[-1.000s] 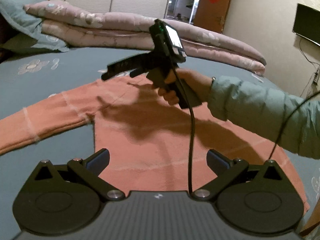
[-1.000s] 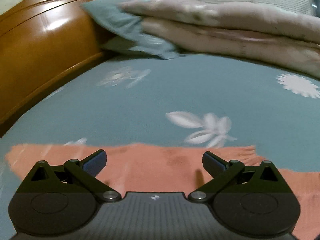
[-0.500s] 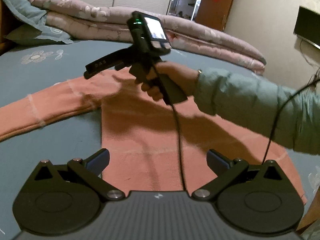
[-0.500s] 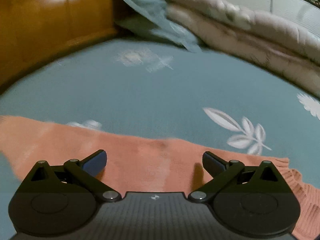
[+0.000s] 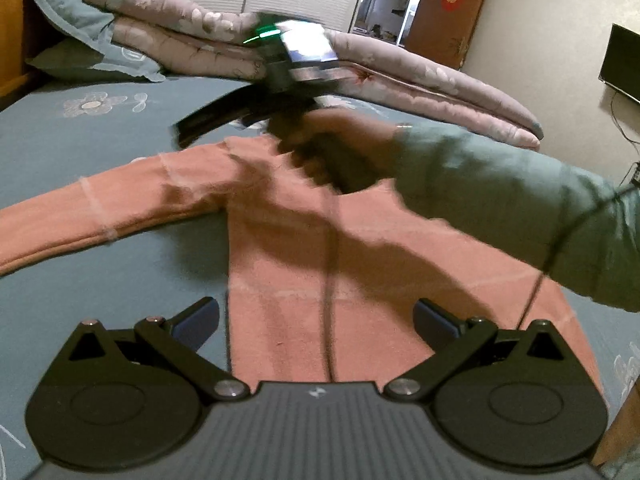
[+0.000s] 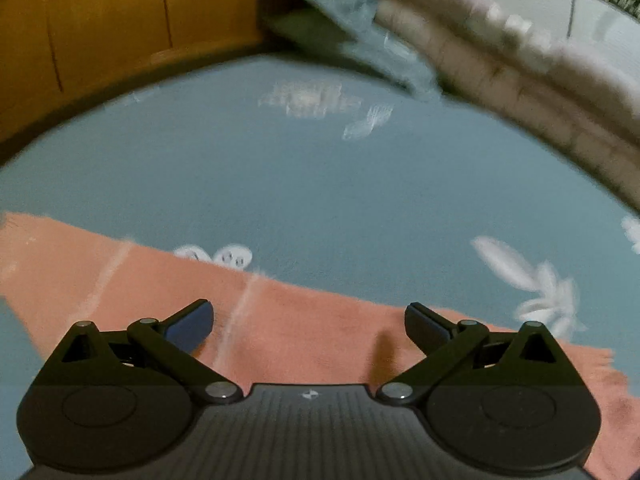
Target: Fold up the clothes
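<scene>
— How far along are we?
— Barely starting: the sweater [image 5: 320, 248] is lying flat, unfolded, on the bed [image 5: 80, 148]. I'm holding the left gripper [image 5: 316, 320] and the right gripper [image 6: 308, 318] spread, gripping nothing.

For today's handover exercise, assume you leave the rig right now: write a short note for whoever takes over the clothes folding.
Left gripper: jaws open, empty, over the lower body of the salmon-pink sweater.
Right gripper: jaws open, empty, over the sweater's outstretched sleeve, near its cuffed end.
Sweater lies flat on the blue floral bedsheet, sleeve spread out to the side.
Done: garment laid out; no fold visible.
Left: probably grasp the sleeve, fold it across the body, then fold the rest.
</scene>
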